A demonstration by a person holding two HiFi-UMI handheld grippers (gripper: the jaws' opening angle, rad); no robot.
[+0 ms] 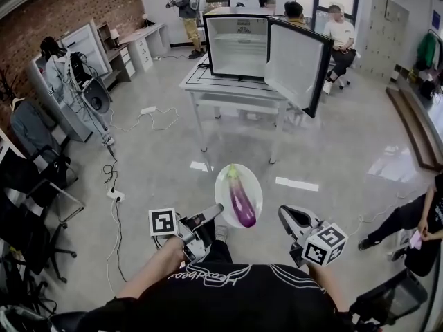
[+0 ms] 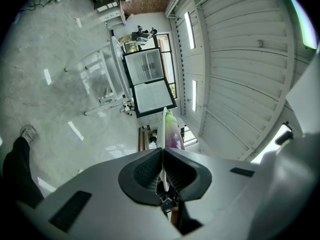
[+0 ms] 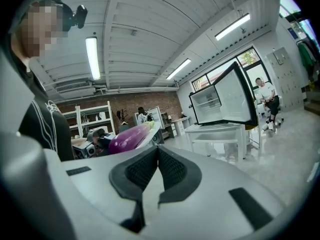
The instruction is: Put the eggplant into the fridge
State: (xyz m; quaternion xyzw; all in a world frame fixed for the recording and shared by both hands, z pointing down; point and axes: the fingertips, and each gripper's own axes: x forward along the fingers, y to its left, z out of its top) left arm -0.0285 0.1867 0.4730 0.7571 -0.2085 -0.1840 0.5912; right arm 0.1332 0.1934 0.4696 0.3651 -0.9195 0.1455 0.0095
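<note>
Across the floor (image 1: 159, 151) at 12 o'clock the fridge (image 1: 239, 43) stands open, the eggplant (image 1: 242, 203) pointing there on a plate (image 1: 223, 178) clamped by the left gripper (image 1: 214, 211), while the right gripper (image 1: 285, 217) is closed and empty.

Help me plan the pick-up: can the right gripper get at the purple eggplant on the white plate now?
Probably yes: the purple eggplant lies uncovered on the white plate held by the left gripper, and the right gripper sits beside it, nothing between. It is shut, though.
</note>
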